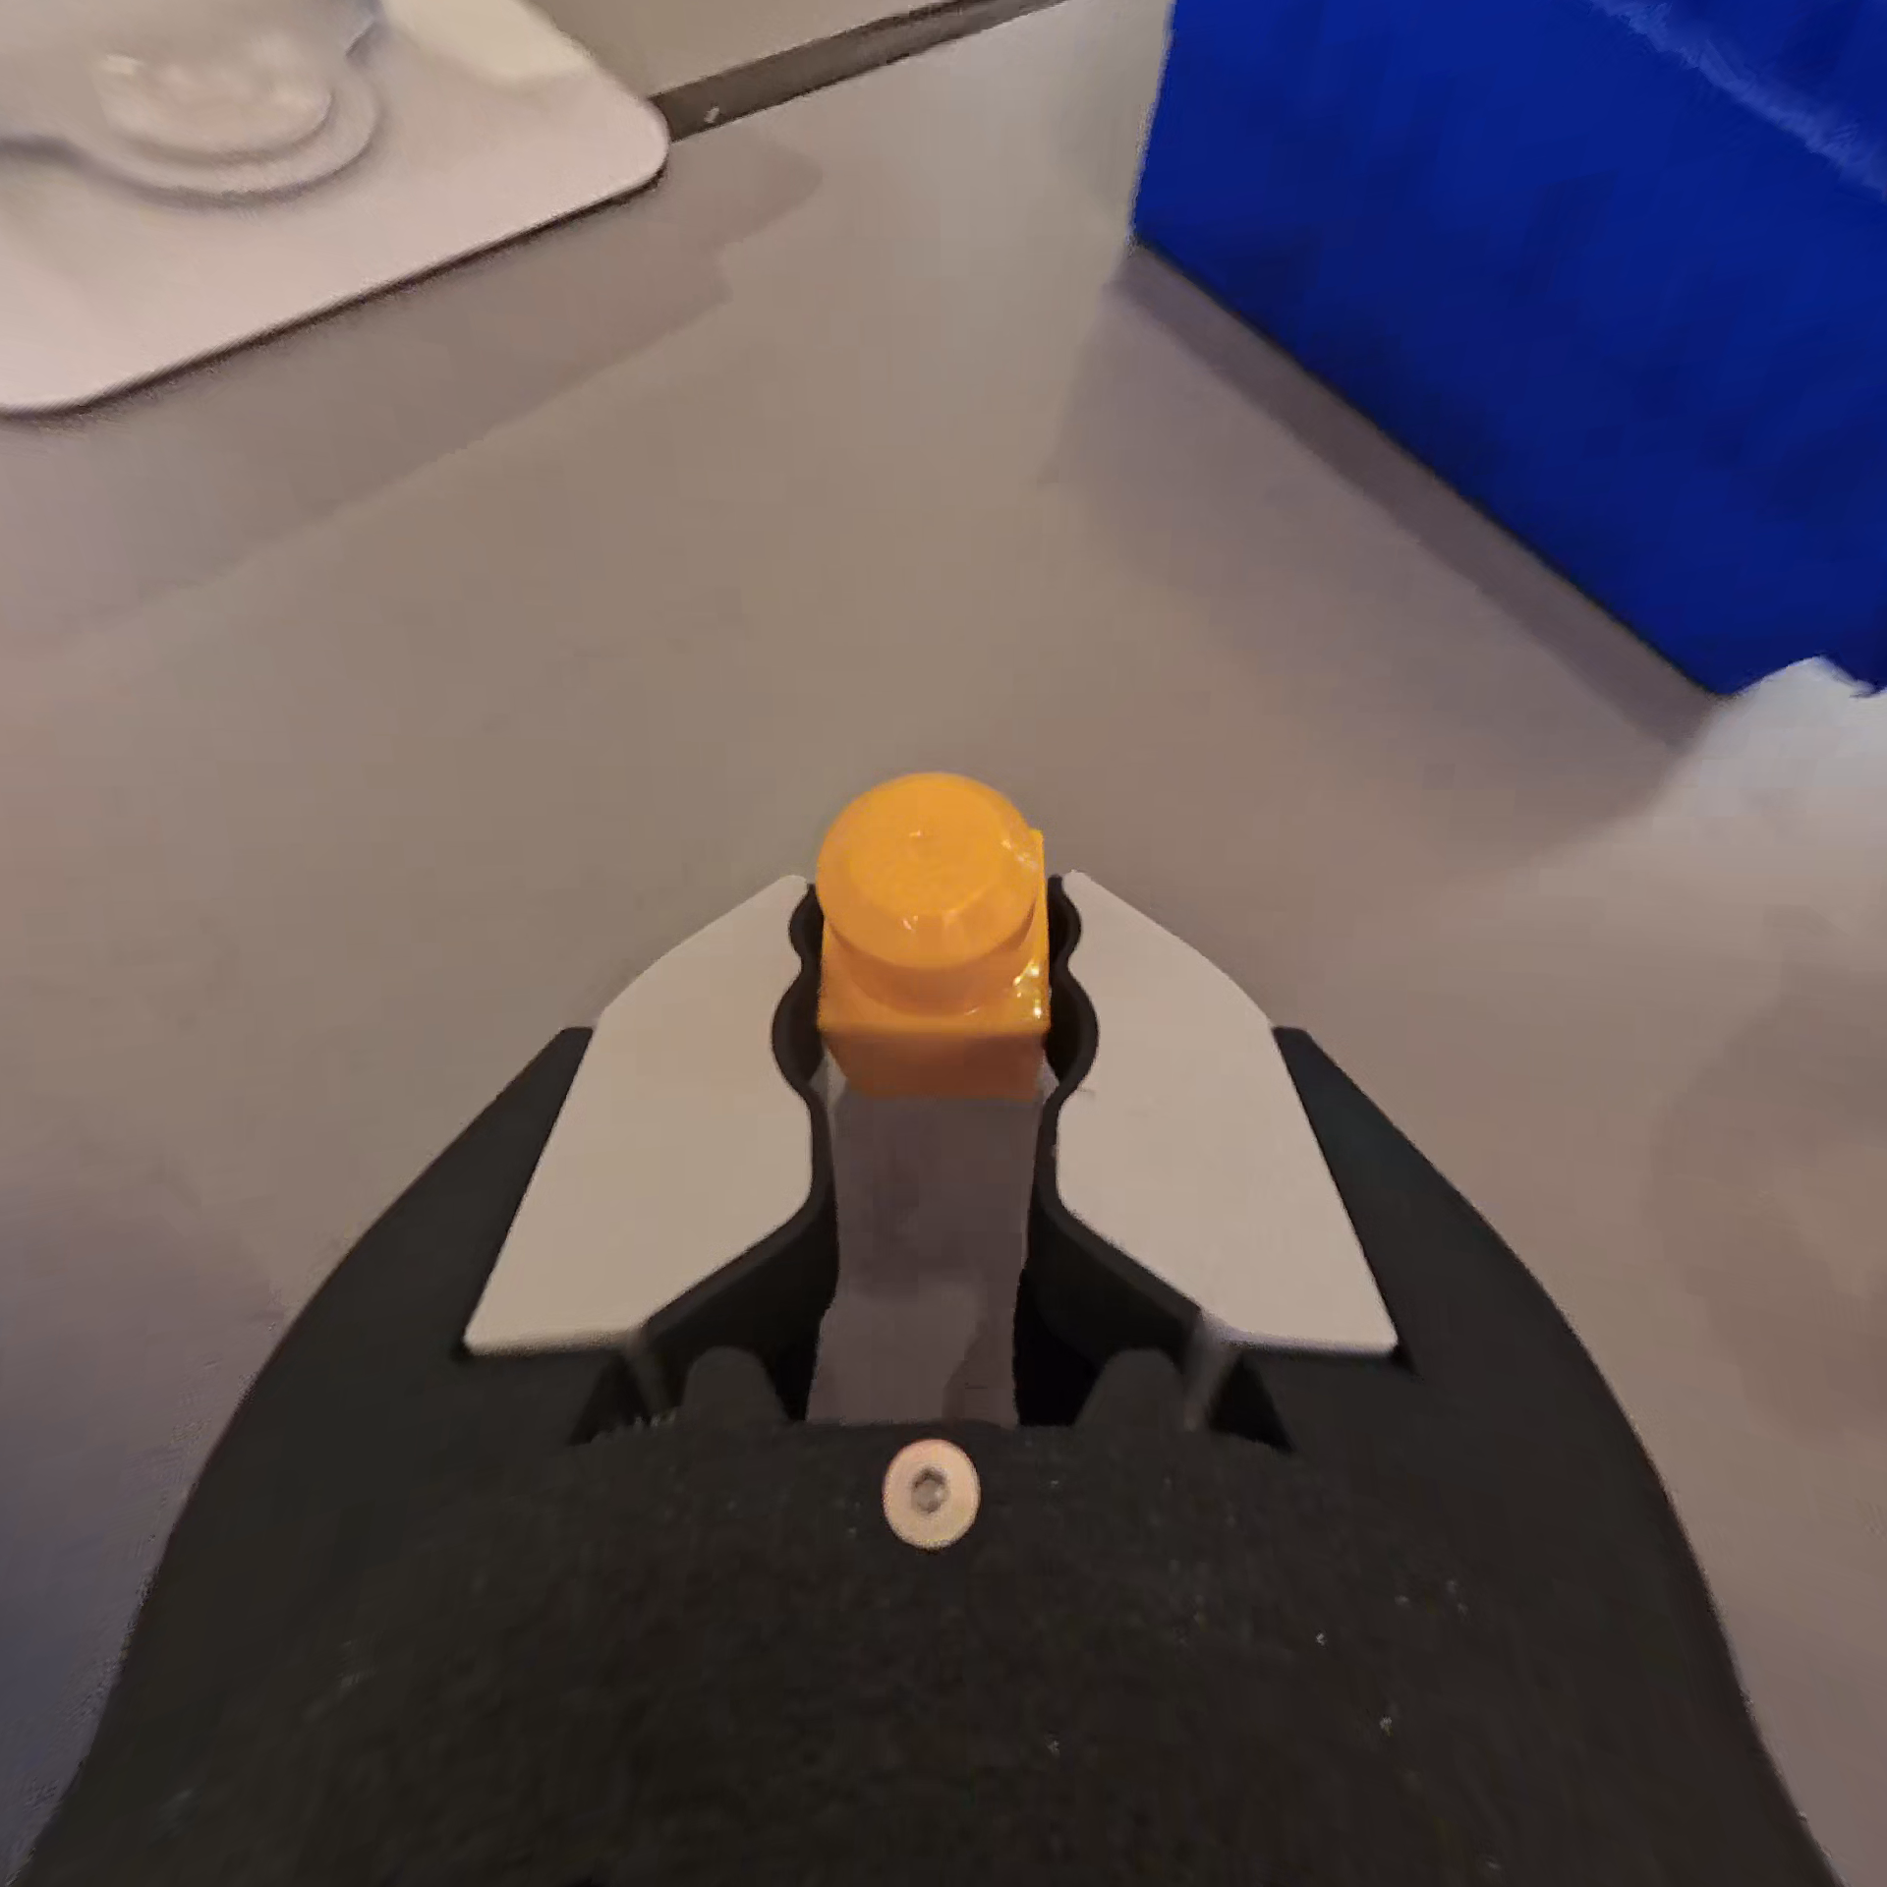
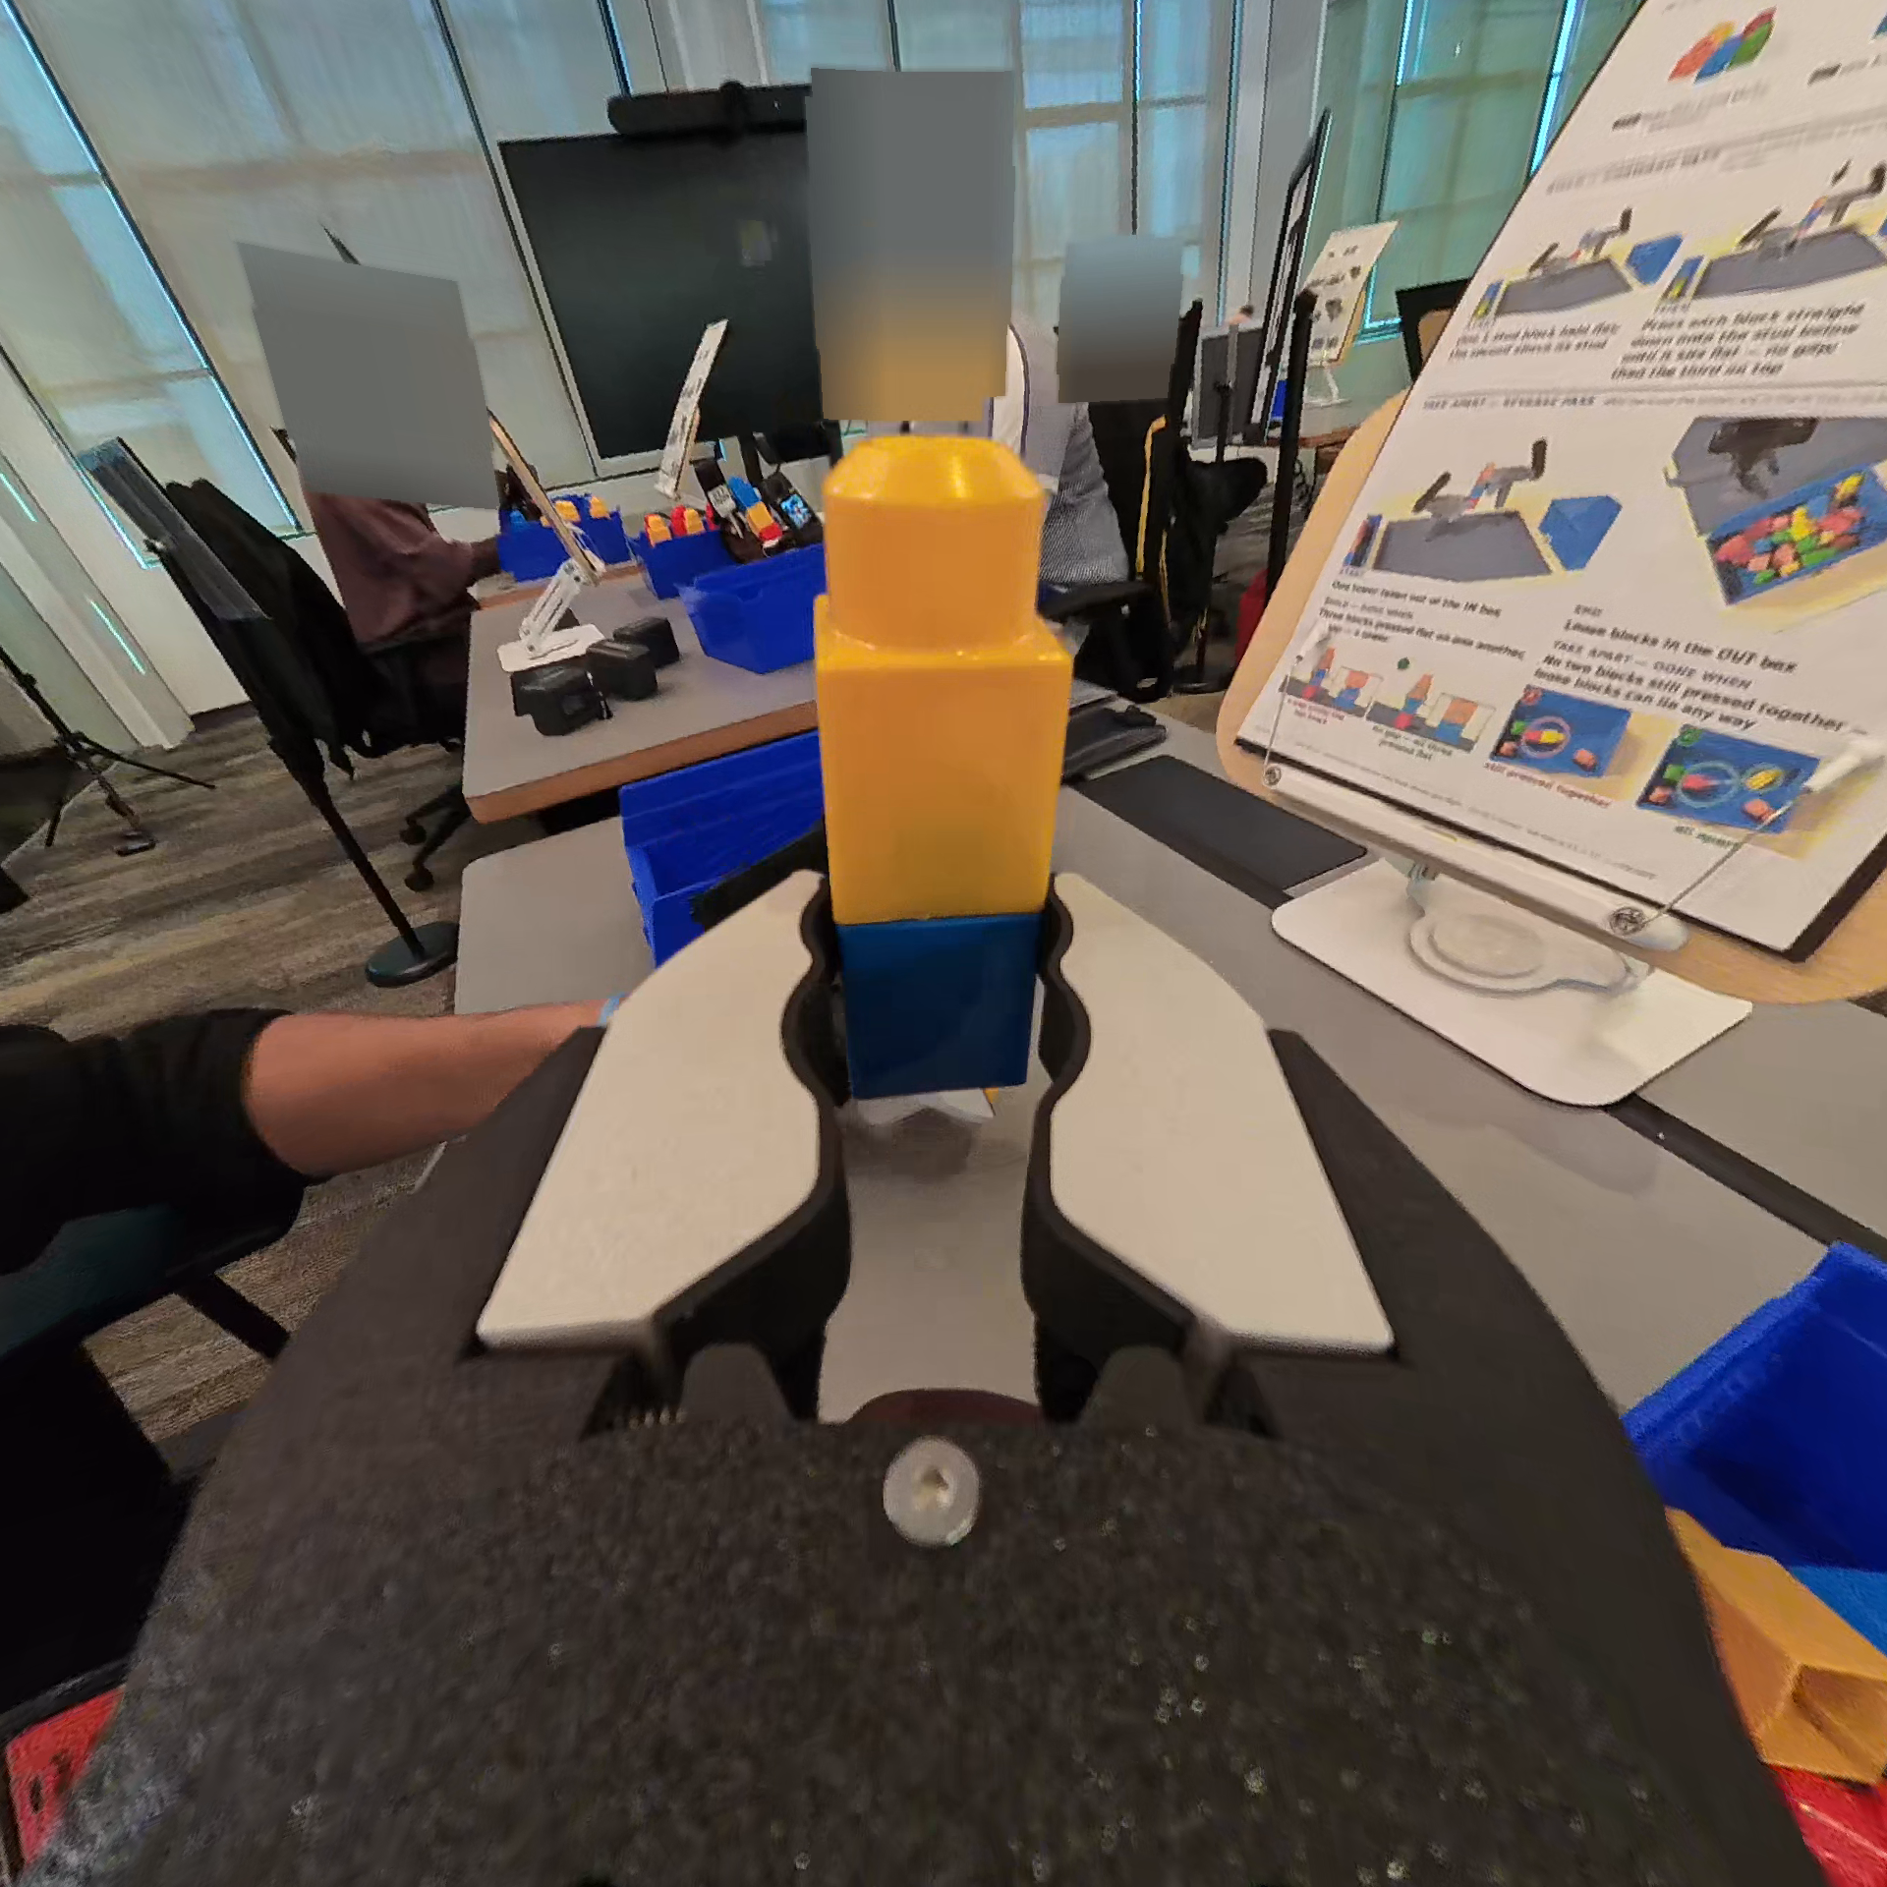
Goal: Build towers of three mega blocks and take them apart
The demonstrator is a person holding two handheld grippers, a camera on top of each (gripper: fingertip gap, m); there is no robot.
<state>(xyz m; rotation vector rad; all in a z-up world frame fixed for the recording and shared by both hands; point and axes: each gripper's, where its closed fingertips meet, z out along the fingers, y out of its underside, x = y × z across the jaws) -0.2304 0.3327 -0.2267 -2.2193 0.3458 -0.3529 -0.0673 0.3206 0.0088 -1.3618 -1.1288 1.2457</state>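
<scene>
My left gripper is shut on an orange single-stud block and holds it stud-up above the grey table. My right gripper is shut on the blue block at the bottom of a stack, with a yellow block pressed on top of it. The stack stands upright between the fingers and is held above the table. No third block shows on the stack.
A blue bin stands at the right in the left wrist view, and a white stand base at the upper left. In the right wrist view an instruction board stands at the right, blue bins behind, a person's arm at the left. My hands' fingertips stand some 30 centimeters from each other.
</scene>
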